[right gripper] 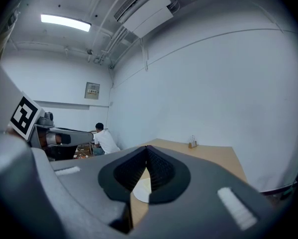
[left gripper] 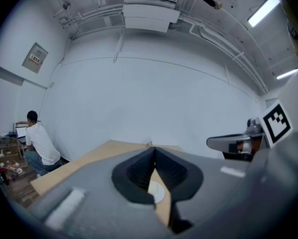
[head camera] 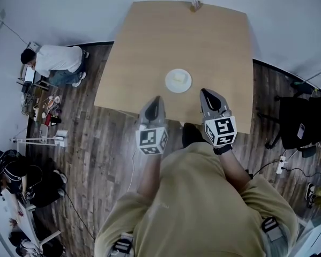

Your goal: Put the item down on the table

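A white plate (head camera: 178, 81) with a pale lump of food on it sits on the light wooden table (head camera: 149, 47), near the front edge. My left gripper (head camera: 156, 100) hovers at the table's front edge, just left of and nearer than the plate; it is shut and holds nothing. My right gripper (head camera: 206, 94) is just right of the plate, also shut and empty. In the left gripper view the jaw tips meet (left gripper: 153, 151) and the plate (left gripper: 156, 191) shows in the gap below them. The right gripper view shows the same: tips together (right gripper: 147, 150), plate (right gripper: 142, 190) beneath.
A small holder (head camera: 195, 4) stands at the table's far edge. A person in a white shirt (head camera: 56, 60) crouches on the floor to the left amid clutter. A black chair (head camera: 304, 119) stands to the right of the table. More people sit at lower left.
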The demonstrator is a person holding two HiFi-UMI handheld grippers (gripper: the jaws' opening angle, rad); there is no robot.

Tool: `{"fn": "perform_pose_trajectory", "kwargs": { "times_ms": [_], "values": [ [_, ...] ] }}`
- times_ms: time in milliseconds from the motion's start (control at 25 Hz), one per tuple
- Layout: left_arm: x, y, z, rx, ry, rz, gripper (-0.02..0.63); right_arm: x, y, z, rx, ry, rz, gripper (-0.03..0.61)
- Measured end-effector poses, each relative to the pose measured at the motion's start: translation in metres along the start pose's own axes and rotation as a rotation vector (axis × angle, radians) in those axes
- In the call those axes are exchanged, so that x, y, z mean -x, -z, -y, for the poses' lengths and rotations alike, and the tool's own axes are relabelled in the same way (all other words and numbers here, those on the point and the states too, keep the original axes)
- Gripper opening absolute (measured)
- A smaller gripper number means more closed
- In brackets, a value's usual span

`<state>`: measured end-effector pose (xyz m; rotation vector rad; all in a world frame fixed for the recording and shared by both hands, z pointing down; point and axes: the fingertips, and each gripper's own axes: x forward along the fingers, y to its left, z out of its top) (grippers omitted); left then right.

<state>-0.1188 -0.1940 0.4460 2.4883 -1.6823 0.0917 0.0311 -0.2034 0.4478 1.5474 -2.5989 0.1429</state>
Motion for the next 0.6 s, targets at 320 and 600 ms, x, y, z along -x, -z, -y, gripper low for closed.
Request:
{"fn": "perform_pose_trajectory", "kwargs": {
  "times_ms": [320,600],
  "values": [
    [0.026,0.006,0.025,-0.021,0.043,0.003,0.002,0.037,0.008,-0.012,-0.005,0.029,0.010,0.006],
    [0.042,0.012,0.034,-0.016,0.055,0.008,0.002,0.057,0.012,-0.018,0.007,0.036,0.011,0.007]
  ]
}}
